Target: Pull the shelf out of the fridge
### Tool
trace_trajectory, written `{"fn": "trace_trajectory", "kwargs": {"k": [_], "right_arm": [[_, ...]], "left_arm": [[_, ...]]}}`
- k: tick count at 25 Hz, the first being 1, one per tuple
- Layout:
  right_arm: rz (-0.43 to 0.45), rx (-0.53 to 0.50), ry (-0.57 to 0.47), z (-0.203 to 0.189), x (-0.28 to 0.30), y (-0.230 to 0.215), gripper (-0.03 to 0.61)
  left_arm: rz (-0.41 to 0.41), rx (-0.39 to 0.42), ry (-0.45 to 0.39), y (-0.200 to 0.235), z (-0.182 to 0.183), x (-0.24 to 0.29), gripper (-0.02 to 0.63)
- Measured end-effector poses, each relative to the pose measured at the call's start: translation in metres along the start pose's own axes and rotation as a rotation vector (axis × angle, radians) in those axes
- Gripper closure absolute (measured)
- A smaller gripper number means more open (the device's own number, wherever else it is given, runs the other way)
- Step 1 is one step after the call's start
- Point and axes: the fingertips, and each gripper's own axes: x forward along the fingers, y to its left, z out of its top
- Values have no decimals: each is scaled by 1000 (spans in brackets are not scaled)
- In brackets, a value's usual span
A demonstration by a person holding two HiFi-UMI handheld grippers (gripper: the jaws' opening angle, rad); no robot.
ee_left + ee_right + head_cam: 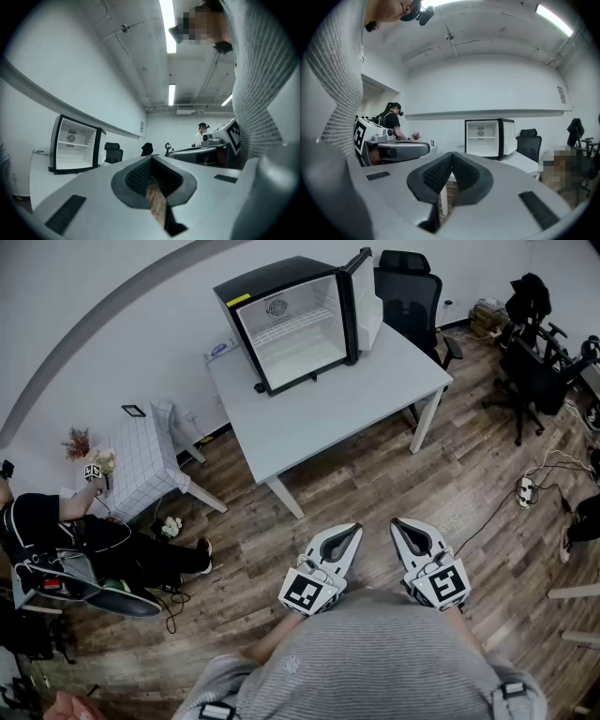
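- Left gripper (353, 532) is held over the wood floor, well short of the table's (328, 418) near edge and pointing toward it. Its jaws are pressed together with nothing between them.
- Right gripper (400, 525) is just beside it on the same near side of the table. Its jaws also meet tip to tip and are empty.
- Well to the left of the table, a person (94, 540) in dark clothes sits low beside a small side table (141, 460) under a checked cloth.
- At the table's far left end stands the black fridge (246, 287), its door (364, 298) swung open to the right.
- The white wire shelf (292, 326) sits fully inside the fridge, across its upper half, well apart from both grippers.
- Behind the table's far right corner is a black office chair (410, 296).
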Motion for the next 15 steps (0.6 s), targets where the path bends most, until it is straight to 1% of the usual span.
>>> {"fn": "trace_trajectory", "kwargs": {"k": [11, 15], "right_arm": [[11, 1, -3, 0, 2, 0, 565], [11, 8, 0, -2, 3, -1, 566]], "left_arm": [[14, 1, -4, 4, 2, 0, 603], [15, 0, 8, 5, -1, 0, 603]]}}
